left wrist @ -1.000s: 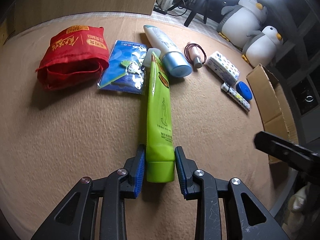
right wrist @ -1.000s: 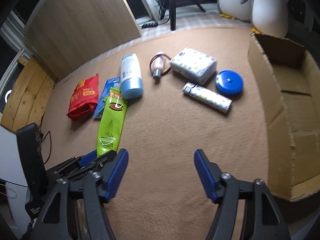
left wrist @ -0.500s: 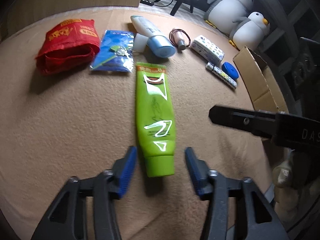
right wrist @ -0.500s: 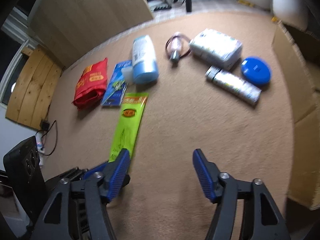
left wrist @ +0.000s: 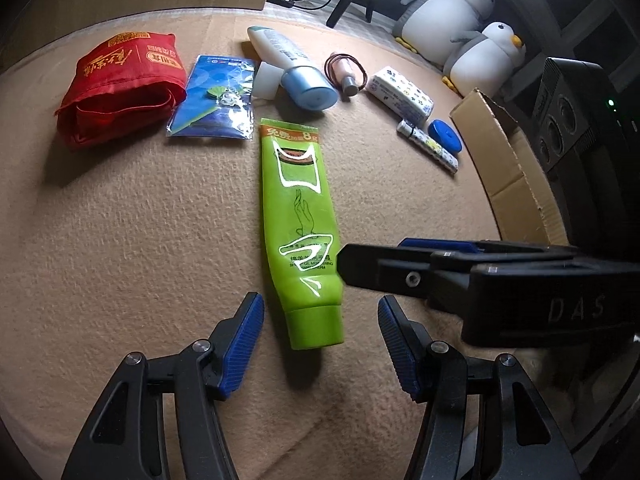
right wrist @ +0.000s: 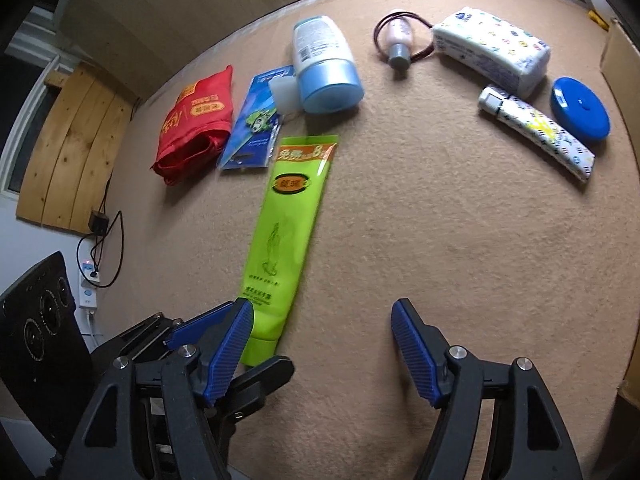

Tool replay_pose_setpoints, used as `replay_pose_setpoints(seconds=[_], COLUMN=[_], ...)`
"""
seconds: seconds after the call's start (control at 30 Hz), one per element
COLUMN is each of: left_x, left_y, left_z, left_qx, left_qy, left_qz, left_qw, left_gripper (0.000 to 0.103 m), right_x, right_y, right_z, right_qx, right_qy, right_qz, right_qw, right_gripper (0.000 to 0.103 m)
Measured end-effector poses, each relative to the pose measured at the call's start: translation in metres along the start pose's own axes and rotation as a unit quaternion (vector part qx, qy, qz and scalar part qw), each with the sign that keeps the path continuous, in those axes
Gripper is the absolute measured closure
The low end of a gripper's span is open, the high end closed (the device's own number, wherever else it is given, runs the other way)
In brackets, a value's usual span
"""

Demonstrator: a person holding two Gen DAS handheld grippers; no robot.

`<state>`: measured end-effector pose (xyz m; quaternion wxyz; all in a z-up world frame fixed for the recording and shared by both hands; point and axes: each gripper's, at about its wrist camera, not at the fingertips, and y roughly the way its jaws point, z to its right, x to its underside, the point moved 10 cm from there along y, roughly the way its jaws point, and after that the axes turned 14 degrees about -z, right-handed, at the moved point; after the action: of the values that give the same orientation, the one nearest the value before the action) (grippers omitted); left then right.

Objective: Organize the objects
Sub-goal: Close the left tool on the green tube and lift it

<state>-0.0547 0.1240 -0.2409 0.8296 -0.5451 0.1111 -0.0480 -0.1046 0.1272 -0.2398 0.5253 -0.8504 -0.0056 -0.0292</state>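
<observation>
Progress: judged early. All items in view lie loose on the tan carpet (left wrist: 120, 240); the little that shows of the cardboard box (left wrist: 504, 160), at 2 o'clock in the left view, holds nothing visible. Sorting looks mostly undone.

Items in the left view: red bag (left wrist: 120, 88) at 10 o'clock, blue packet (left wrist: 214, 98) beside it, white-and-blue bottle (left wrist: 292, 68) at 12, small pink bottle (left wrist: 346, 76) ringed by a hair tie, patterned pack (left wrist: 400, 94), patterned tube (left wrist: 428, 146) and blue round case (left wrist: 445, 136) toward 1–2 o'clock.

Left claw (left wrist: 320, 344): jaws wide apart, gripping nothing. The green tube (left wrist: 300, 216) lies flat, cap end between the two blue pads, touching neither; body runs toward 12 o'clock.

Right claw (right wrist: 322, 348): also wide open, empty. In its view the green tube sits at 10–11 o'clock, cap just beyond the left pad, outside the gap. Bare carpet lies between its jaws.
</observation>
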Motion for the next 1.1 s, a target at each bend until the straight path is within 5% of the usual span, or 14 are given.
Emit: replay_pose_setpoints(seconds=[0.33, 0.6, 0.7, 1.1], left_x=[-0.004, -0.004, -0.005, -0.007], left_y=[0.003, 0.001, 0.000, -0.001], left_z=[0.000, 0.003, -0.001, 0.015], left_qx=[0.013, 0.010, 0.005, 0.006], left_qy=[-0.006, -0.007, -0.015, -0.010], left_qz=[0.007, 0.011, 0.013, 0.021], left_qw=[0.9999, 0.9999, 0.9998, 0.9997], left_gripper=[0.045, 0.058, 0.066, 0.066], right_x=[-0.002, -0.004, -0.003, 0.006], right_y=[0.007, 0.012, 0.014, 0.002], right_z=[-0.013, -0.021, -0.025, -0.019], right_qx=[-0.007, -0.047, -0.053, -0.051], right_qy=[-0.012, -0.012, -0.012, 0.001], right_qz=[-0.007, -0.022, -0.022, -0.001], right_qw=[1.000, 0.999, 0.998, 0.999], right_gripper=[0.052, 0.074, 0.074, 0.077])
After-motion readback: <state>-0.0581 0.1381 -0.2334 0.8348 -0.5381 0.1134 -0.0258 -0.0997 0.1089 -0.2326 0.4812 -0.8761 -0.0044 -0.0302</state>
